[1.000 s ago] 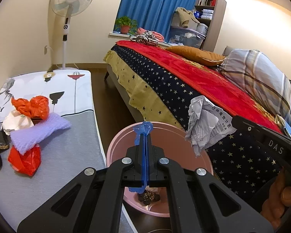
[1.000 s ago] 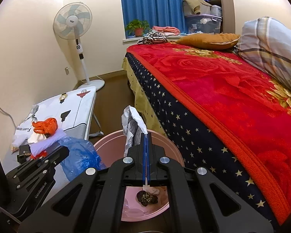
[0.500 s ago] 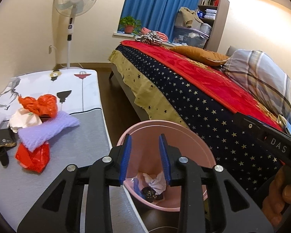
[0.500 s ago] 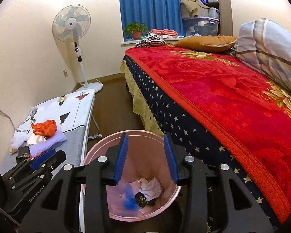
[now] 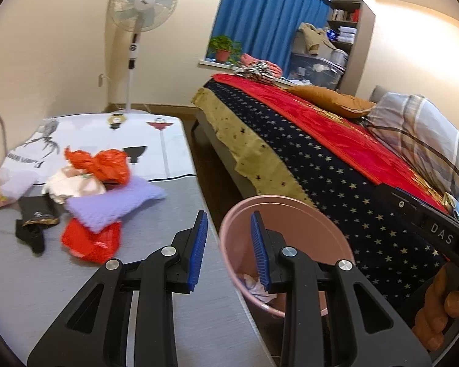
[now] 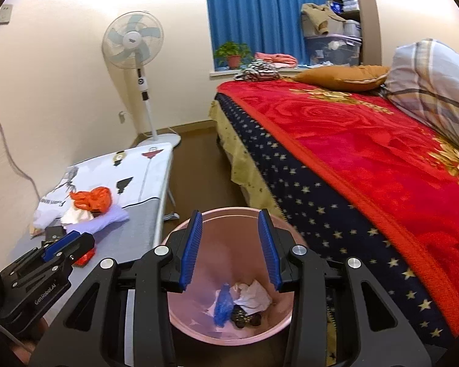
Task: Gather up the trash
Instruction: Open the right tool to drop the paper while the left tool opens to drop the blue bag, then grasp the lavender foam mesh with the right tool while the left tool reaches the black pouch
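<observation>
On the grey ironing-board surface (image 5: 46,275), far left, lies crumpled orange plastic trash (image 5: 99,165); both tongs, left gripper (image 5: 228,252) and right gripper (image 6: 229,249), gape empty over the round pink plastic bin (image 6: 180,305), so sweep left and pinch low.

Pink round bin (image 6: 180,321): stands upright on the floor between the worktop (image 5: 30,290) and the bed (image 6: 367,183). It contains crumpled white paper (image 6: 252,295), a blue plastic scrap (image 6: 223,305) and a small dark item (image 6: 241,316) at its bottom.

Remaining trash on the worktop, in one loose pile: orange plastic bag (image 5: 102,163), white crumpled wrapper (image 5: 73,185), lilac cloth-like piece (image 5: 113,205), red plastic bag (image 5: 90,240), black wrapper (image 5: 33,221).
</observation>
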A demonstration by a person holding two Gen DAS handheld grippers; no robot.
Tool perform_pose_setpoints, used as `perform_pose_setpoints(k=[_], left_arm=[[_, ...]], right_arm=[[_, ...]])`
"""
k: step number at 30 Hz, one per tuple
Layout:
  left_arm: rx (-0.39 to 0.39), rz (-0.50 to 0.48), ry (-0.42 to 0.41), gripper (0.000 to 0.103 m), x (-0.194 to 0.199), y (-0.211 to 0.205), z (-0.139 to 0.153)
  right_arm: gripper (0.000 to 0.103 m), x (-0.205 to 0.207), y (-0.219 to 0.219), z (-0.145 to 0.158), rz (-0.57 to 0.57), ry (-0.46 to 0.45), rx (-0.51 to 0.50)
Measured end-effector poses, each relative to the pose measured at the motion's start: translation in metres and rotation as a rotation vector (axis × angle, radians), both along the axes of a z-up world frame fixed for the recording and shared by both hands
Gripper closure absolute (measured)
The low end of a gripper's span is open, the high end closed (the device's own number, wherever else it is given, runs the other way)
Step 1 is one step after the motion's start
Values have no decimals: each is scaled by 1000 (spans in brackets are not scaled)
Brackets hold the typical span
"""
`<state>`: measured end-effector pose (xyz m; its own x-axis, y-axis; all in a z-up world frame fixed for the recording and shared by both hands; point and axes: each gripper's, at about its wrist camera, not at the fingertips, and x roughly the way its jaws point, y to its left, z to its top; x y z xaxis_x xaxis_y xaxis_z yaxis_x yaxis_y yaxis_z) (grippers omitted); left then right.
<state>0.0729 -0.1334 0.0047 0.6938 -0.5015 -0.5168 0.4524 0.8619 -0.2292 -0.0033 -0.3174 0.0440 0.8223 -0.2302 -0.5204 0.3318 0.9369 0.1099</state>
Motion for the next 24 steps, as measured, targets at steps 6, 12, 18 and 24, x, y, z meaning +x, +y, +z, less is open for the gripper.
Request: perform_pose_setpoints(k=[6, 12, 18, 24], left_arm=[[1, 83, 5, 74, 5, 31, -2], [8, 170, 7, 74, 10, 60, -5], [23, 270, 12, 74, 17, 86, -13], [43, 370, 8, 74, 22, 107, -18]], right_arm=[[64, 13, 24, -4, 72, -10, 7], [65, 30, 45, -11, 147, -21, 41], [67, 51, 62, -24, 219, -18, 93], [67, 74, 78, -37, 274, -12, 157]])
